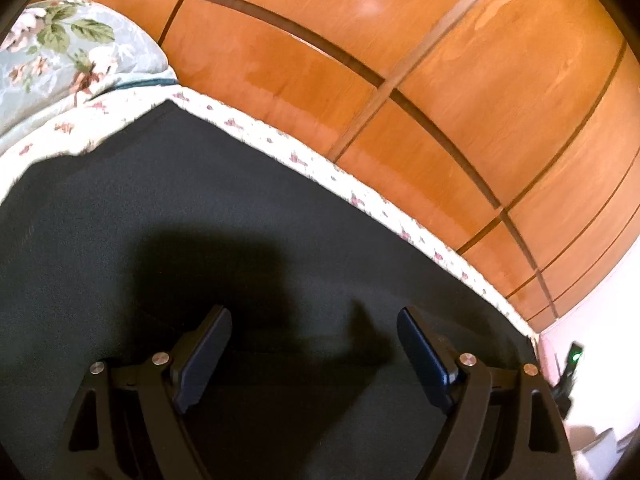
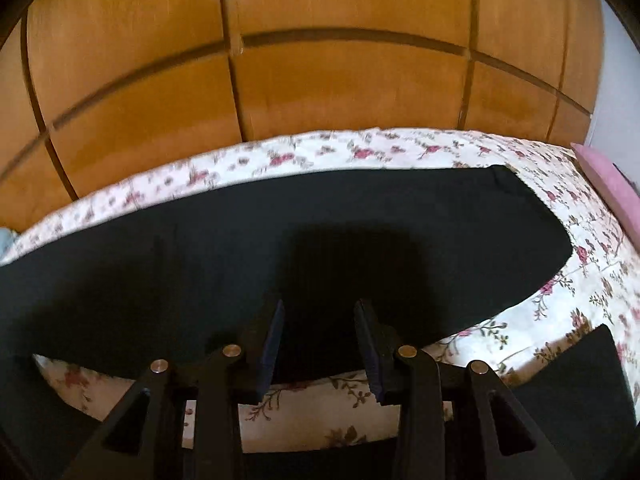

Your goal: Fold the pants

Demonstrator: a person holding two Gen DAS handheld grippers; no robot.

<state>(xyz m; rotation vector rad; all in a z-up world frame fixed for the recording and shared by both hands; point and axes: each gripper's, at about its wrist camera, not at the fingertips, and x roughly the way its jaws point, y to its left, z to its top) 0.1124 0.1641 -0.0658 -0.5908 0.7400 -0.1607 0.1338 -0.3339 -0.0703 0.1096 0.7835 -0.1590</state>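
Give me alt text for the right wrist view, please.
The right gripper hovers with its jaws apart and empty over black pants spread flat on a floral bedsheet. Wooden wardrobe doors fill the background, and a pink pillow sits at the right edge.

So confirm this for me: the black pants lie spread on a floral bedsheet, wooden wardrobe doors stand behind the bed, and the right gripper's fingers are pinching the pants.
Not quite. In the right wrist view the right gripper has its fingers apart over the black pants, pinching nothing. The rest holds: the pants lie spread on the floral bedsheet, with wooden wardrobe doors behind the bed.
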